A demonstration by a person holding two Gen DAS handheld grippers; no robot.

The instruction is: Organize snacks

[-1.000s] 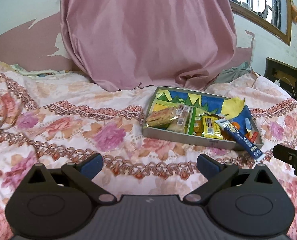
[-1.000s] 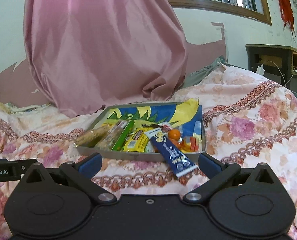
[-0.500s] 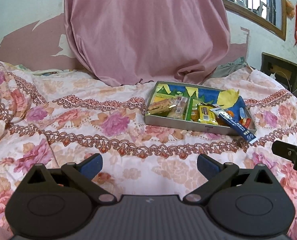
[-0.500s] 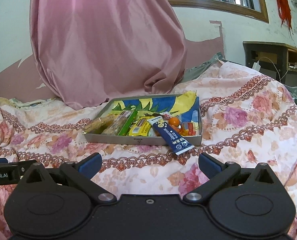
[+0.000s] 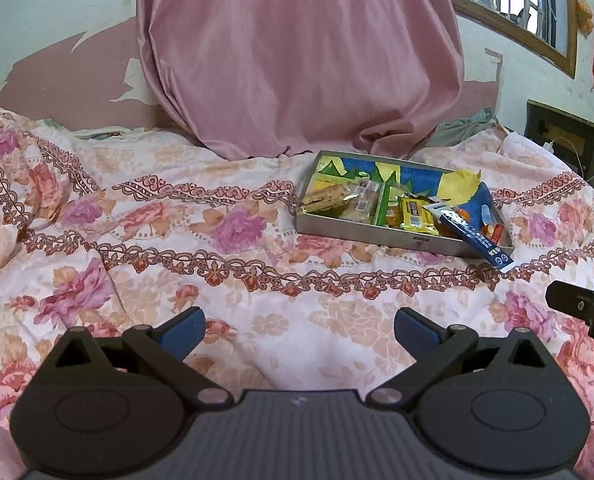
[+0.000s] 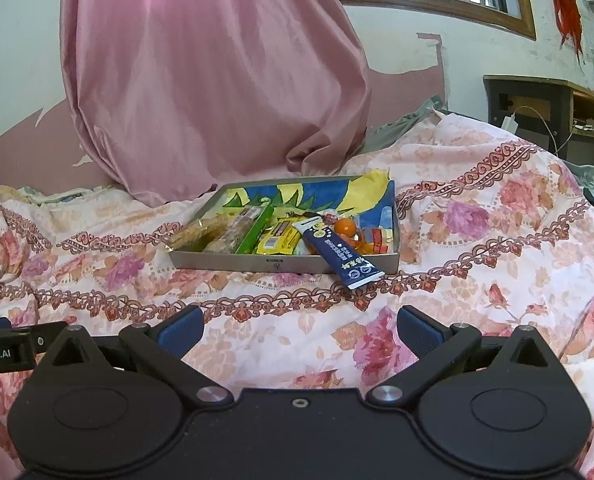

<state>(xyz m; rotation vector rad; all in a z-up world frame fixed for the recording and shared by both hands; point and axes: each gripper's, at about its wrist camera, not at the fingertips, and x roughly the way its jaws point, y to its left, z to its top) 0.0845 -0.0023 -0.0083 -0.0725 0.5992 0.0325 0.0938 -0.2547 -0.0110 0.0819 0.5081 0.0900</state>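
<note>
A grey metal tray (image 5: 377, 235) (image 6: 233, 261) lies on the flowered bedspread, holding several wrapped snacks on a blue and yellow liner. A dark blue stick pack (image 5: 473, 236) (image 6: 339, 252) hangs over its front rim. Beside it lie a yellow packet (image 5: 415, 213) (image 6: 275, 241), a green bar (image 6: 255, 230) and clear-wrapped biscuits (image 5: 329, 198) (image 6: 201, 230). My left gripper (image 5: 299, 330) is open and empty, well short of the tray. My right gripper (image 6: 300, 330) is open and empty too, in front of the tray.
A pink satin cloth (image 5: 297, 52) (image 6: 213, 80) hangs behind the tray against the peeling wall. A dark wooden cabinet (image 6: 545, 108) stands at the right. The bedspread (image 5: 177, 272) rises in folds at the left and right.
Both grippers have drawn back from the tray, which looks smaller and farther now. Both stay open with nothing in them.
</note>
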